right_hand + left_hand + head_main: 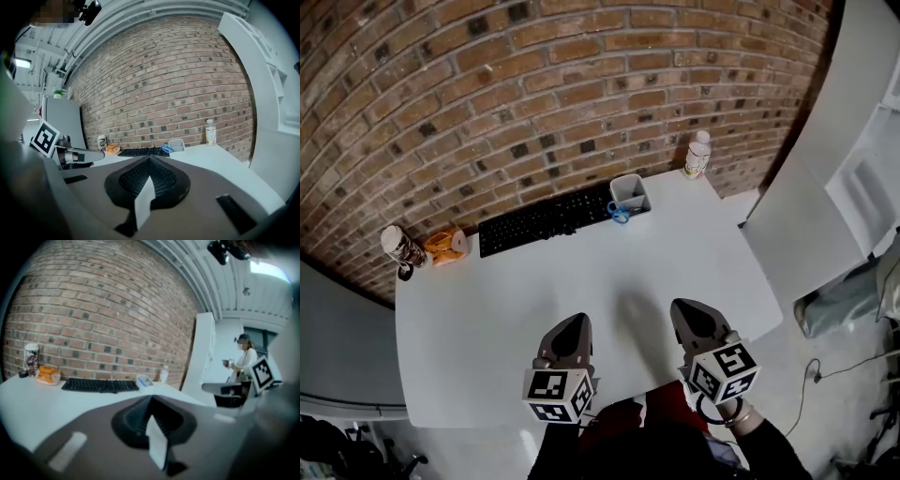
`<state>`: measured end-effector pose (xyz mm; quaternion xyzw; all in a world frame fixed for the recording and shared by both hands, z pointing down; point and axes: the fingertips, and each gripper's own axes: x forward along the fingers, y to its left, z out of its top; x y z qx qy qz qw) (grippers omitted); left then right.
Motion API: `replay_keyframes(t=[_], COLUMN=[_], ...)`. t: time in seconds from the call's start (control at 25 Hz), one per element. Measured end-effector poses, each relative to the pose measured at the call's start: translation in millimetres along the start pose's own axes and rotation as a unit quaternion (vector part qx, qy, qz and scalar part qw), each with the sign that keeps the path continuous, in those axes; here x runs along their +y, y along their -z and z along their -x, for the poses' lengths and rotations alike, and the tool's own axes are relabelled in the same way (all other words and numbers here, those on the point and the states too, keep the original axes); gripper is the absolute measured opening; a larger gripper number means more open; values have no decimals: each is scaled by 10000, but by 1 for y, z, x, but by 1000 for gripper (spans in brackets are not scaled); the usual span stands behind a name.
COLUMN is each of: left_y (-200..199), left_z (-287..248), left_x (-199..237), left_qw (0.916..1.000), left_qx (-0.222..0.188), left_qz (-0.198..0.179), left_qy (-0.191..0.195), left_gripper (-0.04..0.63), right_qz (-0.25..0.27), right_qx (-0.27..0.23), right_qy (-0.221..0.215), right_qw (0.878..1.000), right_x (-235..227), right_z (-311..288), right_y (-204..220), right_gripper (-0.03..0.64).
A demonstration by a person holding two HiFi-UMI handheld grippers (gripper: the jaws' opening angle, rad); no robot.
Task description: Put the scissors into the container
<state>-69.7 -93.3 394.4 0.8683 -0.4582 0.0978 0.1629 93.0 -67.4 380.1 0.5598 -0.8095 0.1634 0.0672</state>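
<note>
Both claws are clenched with nothing between their jaws, the left claw (573,326) and right claw (687,314) hovering over the near part of the white bench (487,309). The blue-handled scissors (619,214) lie at the far side, just beside the container (630,192) and the keyboard (546,220).

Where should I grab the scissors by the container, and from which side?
Grip the scissors by their blue handle loops, the only part that shows clearly. Probably come from above on the near side: the container stands right behind, the keyboard to the left.
</note>
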Motion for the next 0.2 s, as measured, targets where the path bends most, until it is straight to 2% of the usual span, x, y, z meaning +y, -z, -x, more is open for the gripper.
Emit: replay_keyframes(t=[0.2], left_y=[-2], left_z=[18], left_x=[0], left_qw=[10000], left_qx=[-82], left_qz=[-20], left_qy=[17], left_gripper=[3], right_qz=[17], right_qx=[-166], right_qy=[106], right_qw=[9998], right_x=[8], right_z=[17], right_y=[-6], right_gripper=[8])
